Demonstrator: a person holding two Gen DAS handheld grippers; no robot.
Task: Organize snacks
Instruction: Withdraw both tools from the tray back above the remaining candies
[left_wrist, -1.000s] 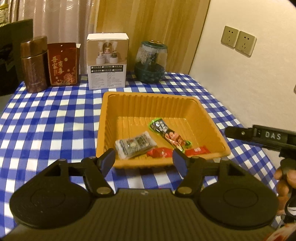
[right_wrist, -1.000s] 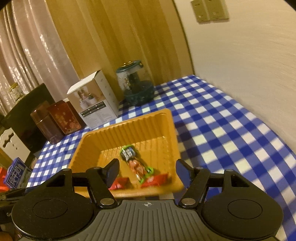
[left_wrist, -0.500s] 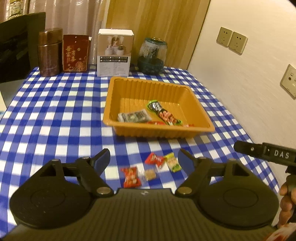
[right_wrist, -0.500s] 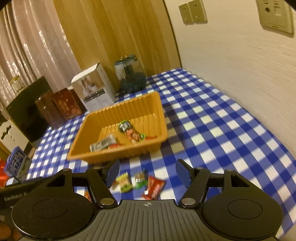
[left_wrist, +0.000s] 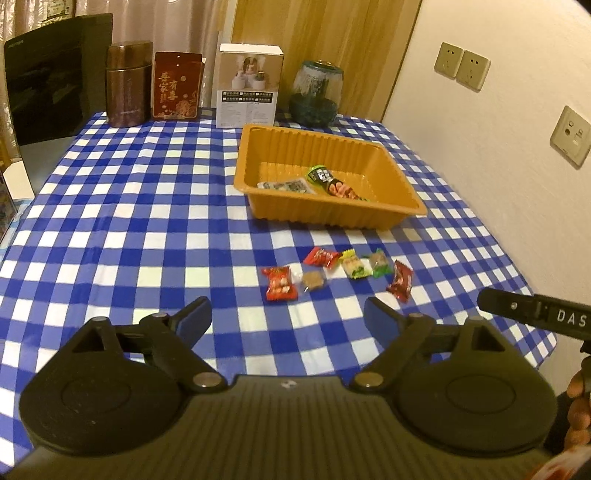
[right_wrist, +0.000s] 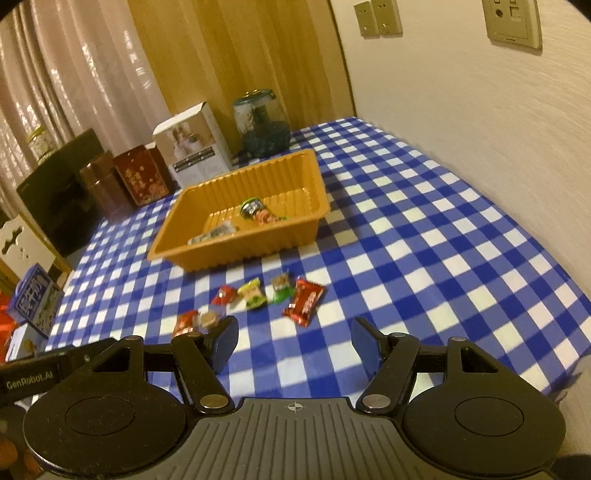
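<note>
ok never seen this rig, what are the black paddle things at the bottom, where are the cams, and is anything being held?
No robot arm: a person holds a two-finger gripper in each hand, each with a fisheye camera looking along its fingers. One view shows the left gripper, the other the right gripper. Both are open and hold nothing. On the checked tablecloth an orange tray holds a few packets; six loose candies, such as a red one, lie in front of it. Boxes and jars stand behind.

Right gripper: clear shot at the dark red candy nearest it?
Probably yes. The right gripper is open, and the dark red candy lies flat just ahead, apart from the green one, nothing between.
</note>
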